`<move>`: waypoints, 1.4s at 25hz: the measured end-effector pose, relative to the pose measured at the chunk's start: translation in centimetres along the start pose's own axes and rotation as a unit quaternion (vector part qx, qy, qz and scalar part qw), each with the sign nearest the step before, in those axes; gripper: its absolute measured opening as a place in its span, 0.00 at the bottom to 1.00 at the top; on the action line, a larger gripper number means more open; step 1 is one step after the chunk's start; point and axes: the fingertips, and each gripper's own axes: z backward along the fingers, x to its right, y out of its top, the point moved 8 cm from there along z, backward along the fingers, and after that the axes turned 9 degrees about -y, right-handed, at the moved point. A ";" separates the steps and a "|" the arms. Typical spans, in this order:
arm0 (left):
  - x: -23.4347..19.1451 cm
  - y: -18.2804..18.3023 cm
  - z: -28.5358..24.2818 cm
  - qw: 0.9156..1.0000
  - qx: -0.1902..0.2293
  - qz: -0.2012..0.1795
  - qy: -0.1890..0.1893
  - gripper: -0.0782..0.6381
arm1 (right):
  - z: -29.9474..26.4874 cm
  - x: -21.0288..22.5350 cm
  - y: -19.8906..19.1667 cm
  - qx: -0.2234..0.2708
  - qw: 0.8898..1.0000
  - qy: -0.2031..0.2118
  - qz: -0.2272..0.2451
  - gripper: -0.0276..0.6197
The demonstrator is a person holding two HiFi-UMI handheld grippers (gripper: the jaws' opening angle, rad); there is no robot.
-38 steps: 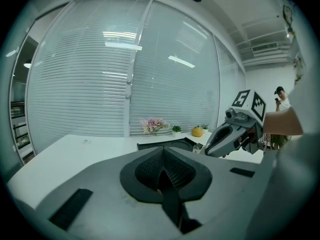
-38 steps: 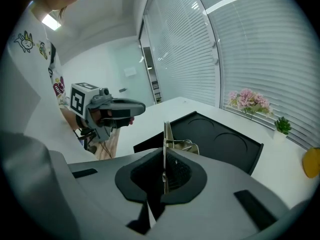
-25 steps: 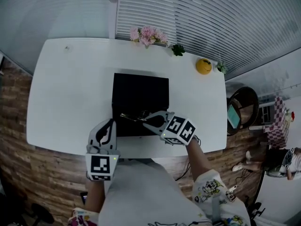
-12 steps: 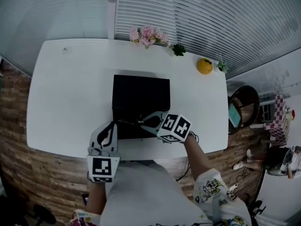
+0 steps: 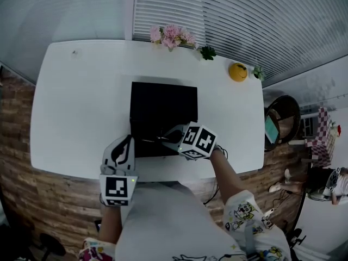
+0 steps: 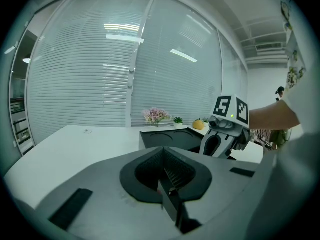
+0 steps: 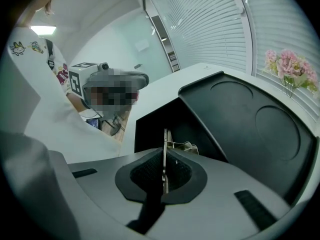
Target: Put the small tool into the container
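Note:
The black container (image 5: 163,105) lies in the middle of the white table (image 5: 76,102); its top has two round recesses (image 7: 250,119) and a dark open hollow at the near side (image 7: 162,126). My right gripper (image 5: 166,138) hovers over that near side, shut on the small tool (image 7: 164,151), a thin metal piece that sticks out past the fingertips toward the hollow (image 5: 148,140). My left gripper (image 5: 123,143) hangs at the table's near edge, left of the container, shut with nothing in it (image 6: 168,184). The right gripper (image 6: 220,143) also shows in the left gripper view.
Pink flowers (image 5: 171,36), a small green plant (image 5: 207,52) and a yellow round thing (image 5: 237,72) stand along the table's far edge. A round dark chair (image 5: 280,121) is off the right end. The person's torso fills the near side.
My right gripper has shifted slightly left and farther over the container's near side, carrying the tool. The left gripper has hardly moved.

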 end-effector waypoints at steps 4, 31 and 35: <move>-0.1 -0.1 0.0 1.000 -0.005 -0.002 -0.002 0.12 | -0.1 0.2 -0.1 0.004 1.000 0.002 -0.005 0.05; -0.5 -1.0 0.8 1.000 -0.009 0.003 -0.011 0.12 | -0.7 0.1 -0.5 0.021 0.994 -0.103 -0.005 0.16; -0.4 -1.2 0.8 1.000 -0.011 0.003 -0.011 0.12 | -1.0 0.1 -0.6 0.018 0.994 -0.109 -0.006 0.20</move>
